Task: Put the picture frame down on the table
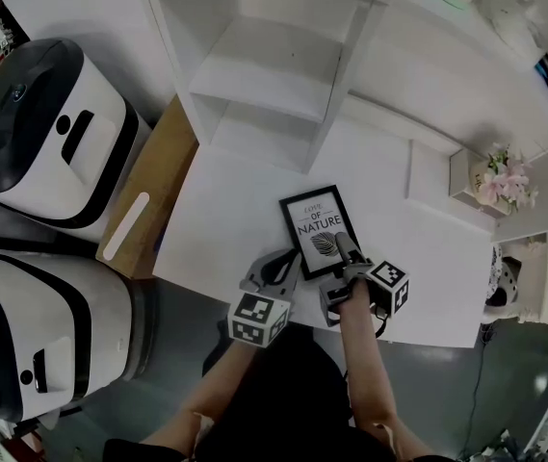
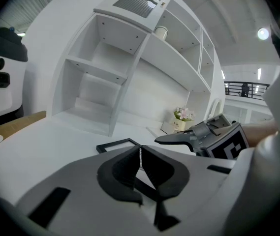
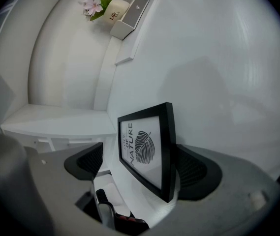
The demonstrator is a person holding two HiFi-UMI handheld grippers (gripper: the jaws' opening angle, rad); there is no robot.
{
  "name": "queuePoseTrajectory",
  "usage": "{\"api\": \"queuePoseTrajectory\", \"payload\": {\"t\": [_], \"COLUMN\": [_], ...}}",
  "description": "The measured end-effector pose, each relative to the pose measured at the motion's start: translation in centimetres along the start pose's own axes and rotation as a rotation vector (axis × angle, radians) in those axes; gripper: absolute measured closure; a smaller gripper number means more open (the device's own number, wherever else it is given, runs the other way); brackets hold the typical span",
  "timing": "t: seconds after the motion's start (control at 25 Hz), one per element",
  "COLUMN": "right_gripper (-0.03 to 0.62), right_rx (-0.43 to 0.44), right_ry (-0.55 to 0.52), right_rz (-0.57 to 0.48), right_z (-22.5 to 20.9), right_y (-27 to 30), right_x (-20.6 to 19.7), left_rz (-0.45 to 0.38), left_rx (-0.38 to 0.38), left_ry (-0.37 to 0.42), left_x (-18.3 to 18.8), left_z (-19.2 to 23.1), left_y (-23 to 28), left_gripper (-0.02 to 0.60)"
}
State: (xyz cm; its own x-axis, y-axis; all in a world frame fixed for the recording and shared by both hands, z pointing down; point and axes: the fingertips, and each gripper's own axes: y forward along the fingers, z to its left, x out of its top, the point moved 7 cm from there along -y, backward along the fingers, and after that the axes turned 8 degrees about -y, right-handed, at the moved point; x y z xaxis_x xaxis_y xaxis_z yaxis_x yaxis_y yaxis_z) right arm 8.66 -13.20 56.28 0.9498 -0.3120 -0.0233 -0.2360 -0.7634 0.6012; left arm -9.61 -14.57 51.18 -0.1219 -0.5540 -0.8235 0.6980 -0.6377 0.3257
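Note:
The black picture frame (image 1: 319, 231), printed with a leaf and "LOVE OF NATURE", lies face up on the white table (image 1: 216, 229). My right gripper (image 1: 348, 250) sits at its near right corner. In the right gripper view the frame (image 3: 147, 149) stands between the jaws: the right pad (image 3: 194, 168) is against its back, and the left pad (image 3: 86, 163) is clear of its face, so the gripper is open. My left gripper (image 1: 288, 263) rests just left of the frame with its pads (image 2: 140, 156) pressed together on nothing. The frame's corner (image 2: 117, 145) and the right gripper (image 2: 199, 136) show beyond it.
A white shelf unit (image 1: 274, 65) stands at the back of the table. A small flower pot (image 1: 503, 176) sits at the right on a ledge. Two white-and-black machines (image 1: 42, 123) and a wooden board (image 1: 148, 191) are at the left. The table's near edge runs just under the grippers.

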Motion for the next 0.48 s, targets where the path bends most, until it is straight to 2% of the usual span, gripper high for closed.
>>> {"api": "queuePoseTrajectory", "payload": {"t": [0.2, 0.48], "right_gripper": [0.146, 0.146], "right_rx": [-0.005, -0.024], "right_ry": [0.020, -0.005], "right_rz": [-0.006, -0.014], "right_z": [-0.49, -0.38], "right_y": [-0.36, -0.86], "right_x": [-0.05, 0.21], "left_rz": [0.008, 0.014], "left_rx": [-0.013, -0.027], "left_ry": [0.008, 0.014], "left_x": [0.05, -0.01], "left_z": [-0.32, -0.57], "left_y": [0.26, 0.63], "left_gripper": [0.561, 0.561]}}
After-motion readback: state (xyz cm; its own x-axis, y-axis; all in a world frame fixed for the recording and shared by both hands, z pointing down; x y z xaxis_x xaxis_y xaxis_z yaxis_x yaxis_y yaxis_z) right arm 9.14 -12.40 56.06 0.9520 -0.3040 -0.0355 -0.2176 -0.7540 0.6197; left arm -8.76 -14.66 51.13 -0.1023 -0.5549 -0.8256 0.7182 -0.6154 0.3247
